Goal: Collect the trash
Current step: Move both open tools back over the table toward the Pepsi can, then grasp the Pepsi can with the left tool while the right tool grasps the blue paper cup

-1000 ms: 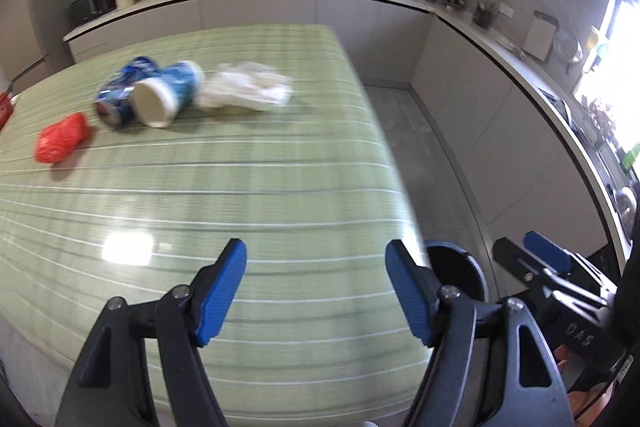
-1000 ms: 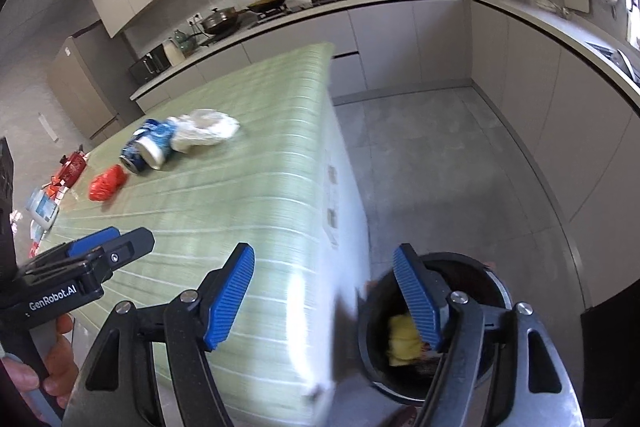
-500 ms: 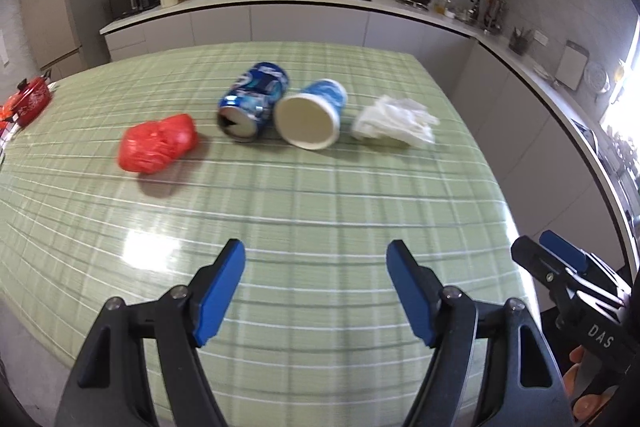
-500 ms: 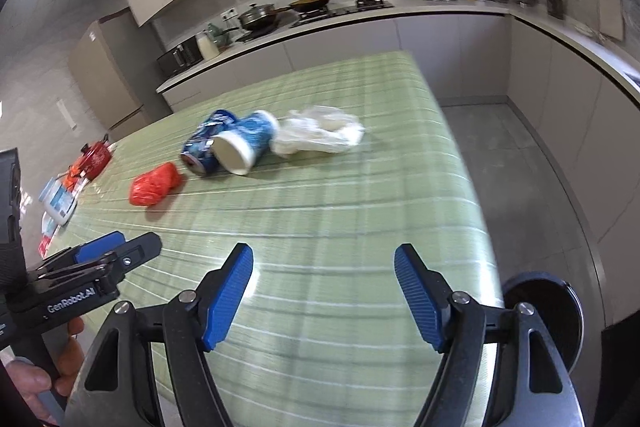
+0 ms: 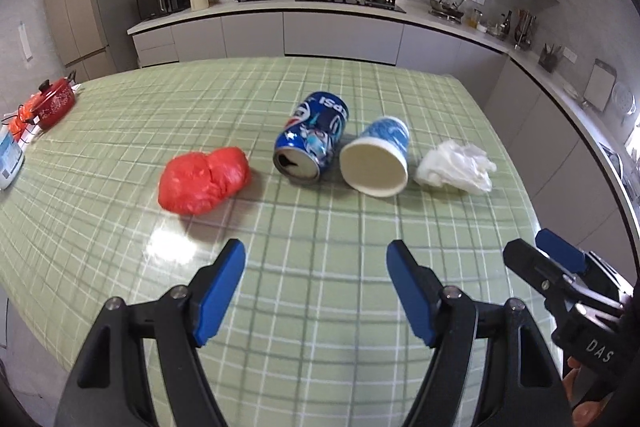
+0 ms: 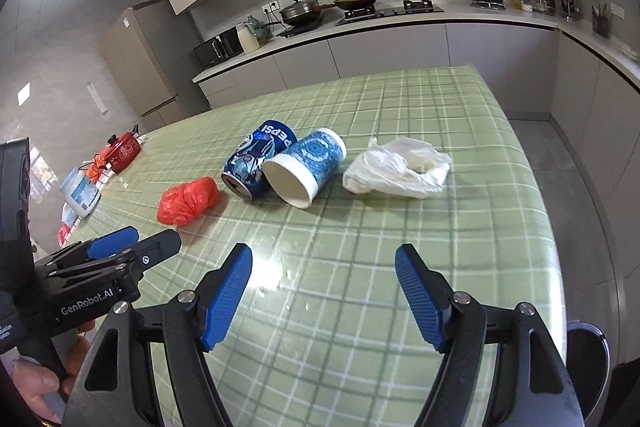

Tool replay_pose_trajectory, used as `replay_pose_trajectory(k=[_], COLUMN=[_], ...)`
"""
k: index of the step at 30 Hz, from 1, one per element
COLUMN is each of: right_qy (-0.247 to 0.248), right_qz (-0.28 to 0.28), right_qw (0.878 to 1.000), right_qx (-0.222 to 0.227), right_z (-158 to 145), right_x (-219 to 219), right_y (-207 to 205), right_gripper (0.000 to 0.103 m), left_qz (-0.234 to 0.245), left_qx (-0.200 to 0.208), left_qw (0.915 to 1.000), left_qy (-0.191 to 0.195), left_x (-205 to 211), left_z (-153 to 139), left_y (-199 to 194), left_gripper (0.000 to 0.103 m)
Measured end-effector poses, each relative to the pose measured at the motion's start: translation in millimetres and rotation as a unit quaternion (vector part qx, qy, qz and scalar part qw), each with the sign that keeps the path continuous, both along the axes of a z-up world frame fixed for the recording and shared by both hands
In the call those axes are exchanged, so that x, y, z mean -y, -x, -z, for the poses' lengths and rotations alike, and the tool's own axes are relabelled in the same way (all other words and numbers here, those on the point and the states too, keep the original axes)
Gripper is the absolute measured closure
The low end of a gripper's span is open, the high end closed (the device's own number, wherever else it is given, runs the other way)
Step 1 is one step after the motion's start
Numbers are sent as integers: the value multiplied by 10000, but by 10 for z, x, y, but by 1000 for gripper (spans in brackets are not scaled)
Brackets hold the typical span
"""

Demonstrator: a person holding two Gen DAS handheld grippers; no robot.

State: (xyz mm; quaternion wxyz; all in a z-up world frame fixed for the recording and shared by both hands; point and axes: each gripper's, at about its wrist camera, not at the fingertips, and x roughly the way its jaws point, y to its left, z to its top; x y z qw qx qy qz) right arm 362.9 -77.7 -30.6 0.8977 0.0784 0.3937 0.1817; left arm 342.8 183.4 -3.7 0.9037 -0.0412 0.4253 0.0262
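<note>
Four pieces of litter were pictured in a row on the green checked tabletop (image 5: 320,307), with both claws held wide apart and empty above its near part. The crumpled red plastic bag (image 5: 204,180) lay at the left end and was judged soft, light and best pinched across its bulk. Just beside the blue aluminium drink can (image 5: 312,143), toppled with its opened top facing the cameras, lay the blue-patterned white paper cup (image 5: 378,159), also on its side; whether the two touched could not be told. The can was judged light, smooth and prone to rolling, best gripped across its body; the cup was judged easily crushed. The crumpled white plastic bag (image 5: 456,167), limp, ended the row.

Only in the right wrist view was the rim of a dark round bin (image 6: 588,359) seen beyond the tabletop's edge, along with the left claw (image 6: 132,247). The right claw (image 5: 532,251) was shown from the side only in the left wrist view.
</note>
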Motion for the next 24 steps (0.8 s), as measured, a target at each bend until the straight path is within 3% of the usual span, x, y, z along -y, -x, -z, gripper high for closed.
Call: replay_pose_trajectory(k=[15, 24], right_qy=[-9, 163], right_qz=[706, 1021], right_qw=[9974, 9941], right_qx=[-111, -314], right_z=[-32, 101], right_x=[-532, -797], right_y=[-748, -1295], right_gripper=[24, 24], left_qz=[685, 990], left_qx=[-5, -167], left_qw=[9974, 9947], left_qy=[219, 225], left_x=[-526, -566], left_z=[16, 151], left_y=[-909, -1409], left_gripper=[28, 28])
